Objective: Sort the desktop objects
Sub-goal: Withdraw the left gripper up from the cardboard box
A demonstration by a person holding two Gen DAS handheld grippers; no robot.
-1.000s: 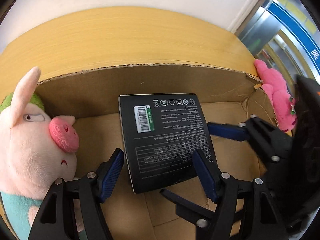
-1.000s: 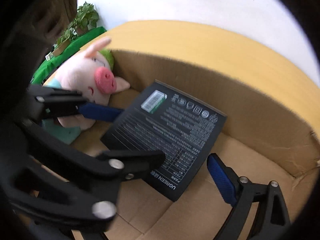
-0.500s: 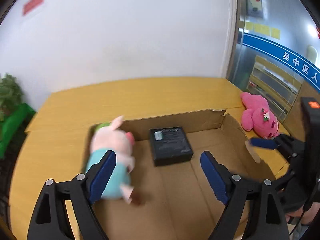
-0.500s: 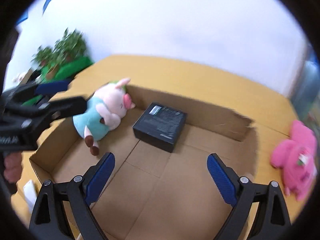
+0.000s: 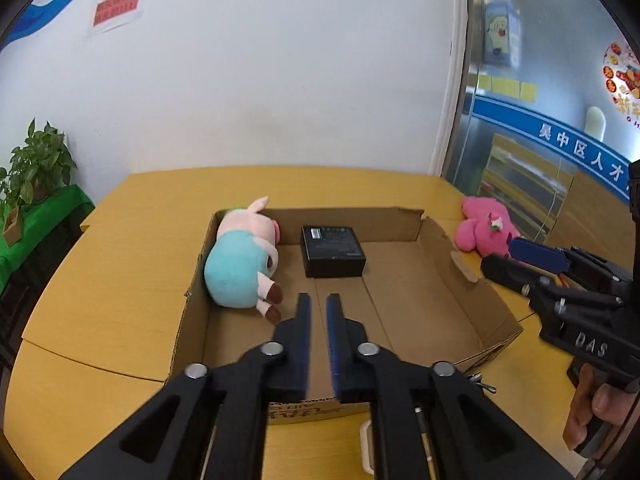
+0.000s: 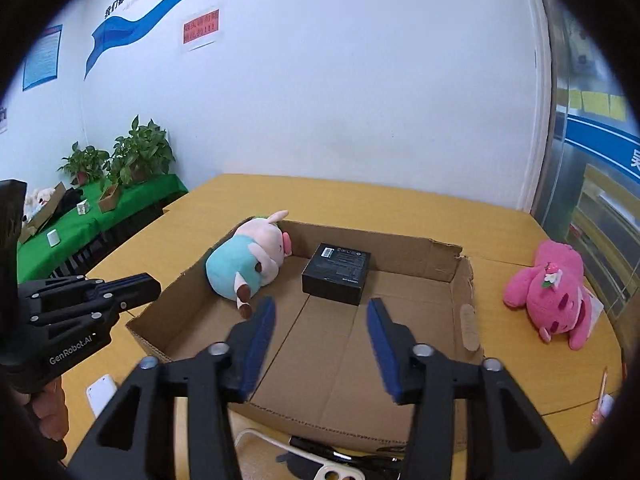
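Observation:
An open cardboard box (image 5: pixel 460 280) (image 6: pixel 464 300) sits on the yellow table. Inside at its far end lie a pig plush in a teal shirt (image 5: pixel 240 256) (image 6: pixel 244 260) and a black product box (image 5: pixel 332 248) (image 6: pixel 338 274). A pink plush (image 5: pixel 486 230) (image 6: pixel 554 292) lies on the table right of the box. My left gripper (image 5: pixel 318 312) is nearly shut and empty above the box's near part. My right gripper (image 6: pixel 322 320) is open and empty, also above the near part. Each gripper shows at the side of the other's view.
White items (image 6: pixel 100 394), a phone (image 6: pixel 332 472) and a pen (image 6: pixel 600 396) lie on the table near the box's front. Potted plants (image 6: pixel 136 156) stand on a green-covered table at left. A glass door (image 5: pixel 540 120) is at right.
Both grippers have pulled back and up from the black box, which stays in the cardboard box. The left gripper's jaws have closed from wide open to nearly shut.

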